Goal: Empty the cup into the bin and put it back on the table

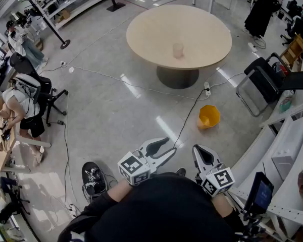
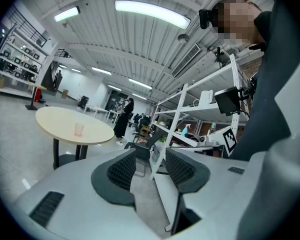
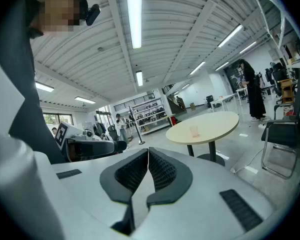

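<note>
**Nothing grasped yet**

The cup (image 1: 178, 50) is standing on the table (image 1: 141, 32), well apart from both grippers. The left gripper (image 1: 167, 147) is being held released, likely readied for grasping; the right gripper (image 1: 198, 153) is being held clenched, empty.

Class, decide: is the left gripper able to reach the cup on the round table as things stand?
Probably not from here. The cup stands far off on the round table, while the left gripper, open and empty, is close to the person's body.
</note>
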A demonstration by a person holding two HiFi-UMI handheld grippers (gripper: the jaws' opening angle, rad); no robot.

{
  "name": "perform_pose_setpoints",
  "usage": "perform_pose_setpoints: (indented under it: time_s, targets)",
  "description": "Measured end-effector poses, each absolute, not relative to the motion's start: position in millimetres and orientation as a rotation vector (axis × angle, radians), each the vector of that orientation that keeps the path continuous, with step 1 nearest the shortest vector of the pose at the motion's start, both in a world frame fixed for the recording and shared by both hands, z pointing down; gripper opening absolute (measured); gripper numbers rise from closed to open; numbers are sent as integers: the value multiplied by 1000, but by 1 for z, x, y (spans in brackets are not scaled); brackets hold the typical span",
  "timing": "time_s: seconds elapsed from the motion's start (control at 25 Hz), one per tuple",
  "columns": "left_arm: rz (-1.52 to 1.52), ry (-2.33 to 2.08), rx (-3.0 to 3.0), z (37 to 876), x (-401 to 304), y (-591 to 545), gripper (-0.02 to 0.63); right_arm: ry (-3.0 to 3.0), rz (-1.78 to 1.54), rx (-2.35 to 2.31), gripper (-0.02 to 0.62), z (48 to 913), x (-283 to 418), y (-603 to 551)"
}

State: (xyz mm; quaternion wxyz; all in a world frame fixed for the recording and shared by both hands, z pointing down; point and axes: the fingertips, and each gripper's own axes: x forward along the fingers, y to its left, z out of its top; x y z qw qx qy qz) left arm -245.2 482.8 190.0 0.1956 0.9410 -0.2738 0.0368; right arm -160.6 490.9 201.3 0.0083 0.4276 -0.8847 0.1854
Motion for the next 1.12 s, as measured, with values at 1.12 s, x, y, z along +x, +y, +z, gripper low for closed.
perform_pose_setpoints:
  time_s: [1.12]
  targets:
    - [109,-814,2601,221,-206,486,201,-2778,576,1318,18,226,-117,484]
